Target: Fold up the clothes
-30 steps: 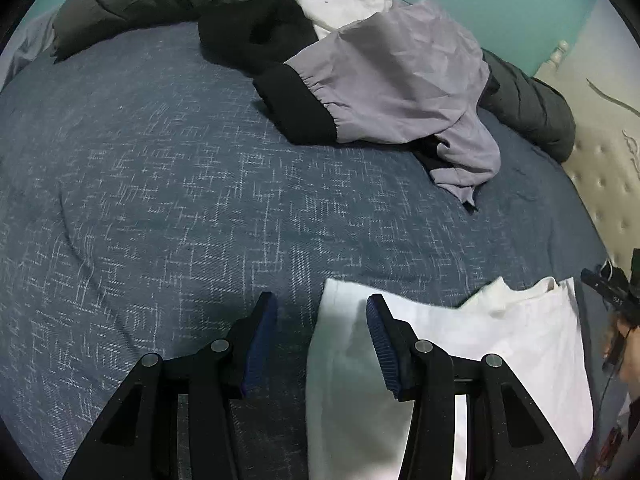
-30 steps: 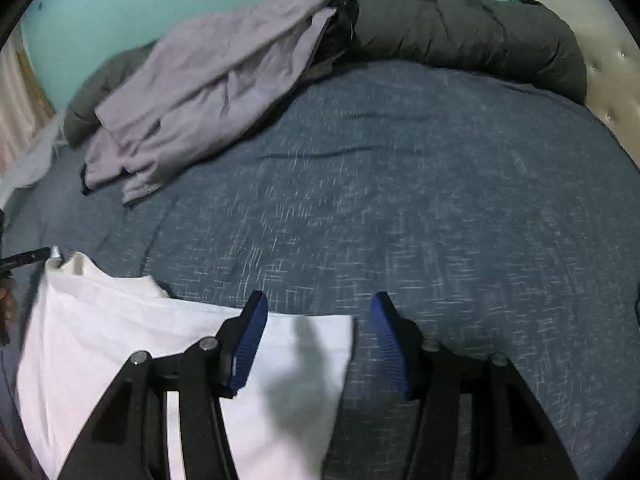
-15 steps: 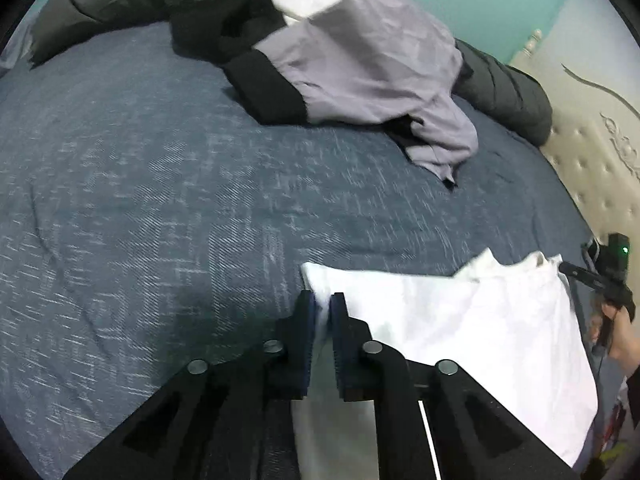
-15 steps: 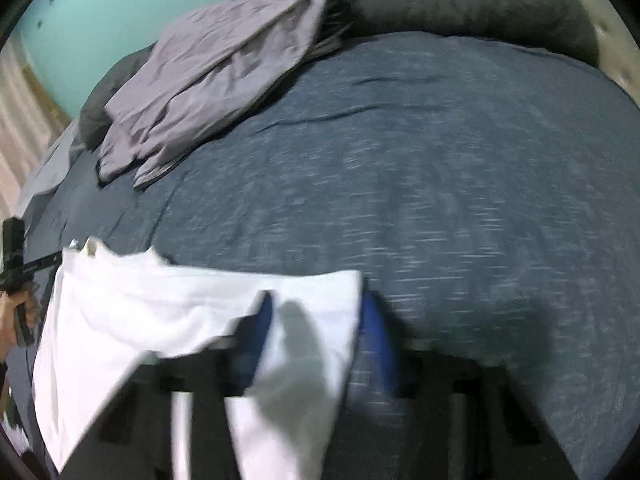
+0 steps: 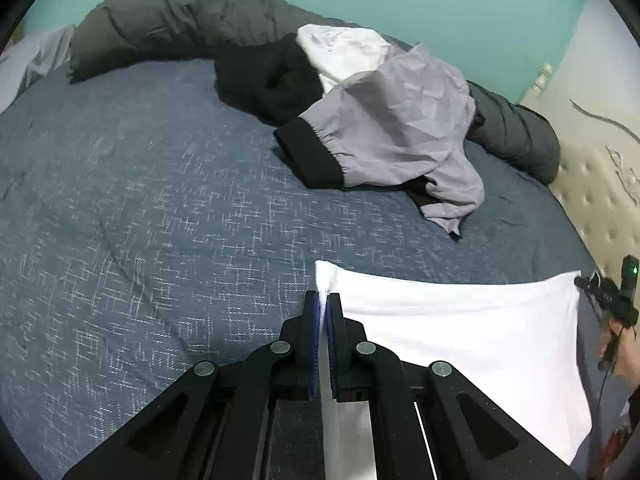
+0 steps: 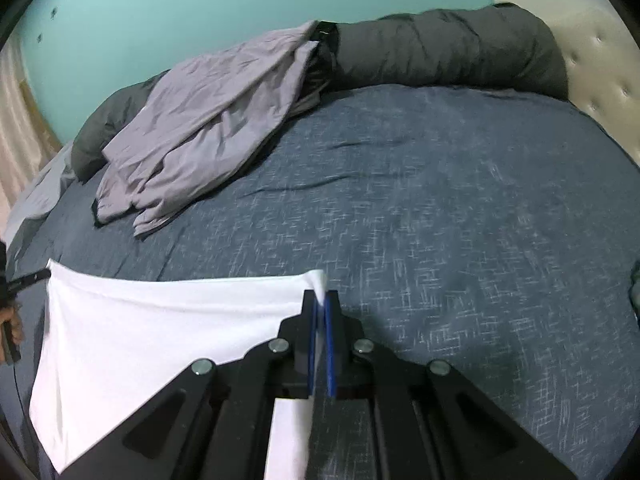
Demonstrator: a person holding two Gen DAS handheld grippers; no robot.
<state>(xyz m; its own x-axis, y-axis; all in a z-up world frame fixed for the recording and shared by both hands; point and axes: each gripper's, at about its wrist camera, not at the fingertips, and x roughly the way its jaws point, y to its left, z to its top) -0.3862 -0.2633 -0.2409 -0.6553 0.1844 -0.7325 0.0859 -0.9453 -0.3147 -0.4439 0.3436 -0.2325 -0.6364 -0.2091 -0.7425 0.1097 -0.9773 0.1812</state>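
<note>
A white garment (image 5: 460,340) is stretched flat between my two grippers above the blue bedspread (image 5: 140,220). My left gripper (image 5: 323,300) is shut on its left corner. My right gripper (image 6: 321,300) is shut on its right corner, and the white garment (image 6: 160,328) spreads out to the left in the right wrist view. The right gripper also shows at the far right of the left wrist view (image 5: 612,300), at the garment's other corner.
A pile of unfolded clothes lies at the back of the bed: a lilac garment (image 5: 400,128) with a black band, a black one (image 5: 268,80) and a white one (image 5: 340,52). A dark grey rolled duvet (image 6: 440,52) lines the back edge. A tufted headboard (image 5: 600,184) stands on the right.
Both grippers have closed on the near corners of the white garment and lifted it, pulling it taut. The garment's crumpled far edge no longer shows.
</note>
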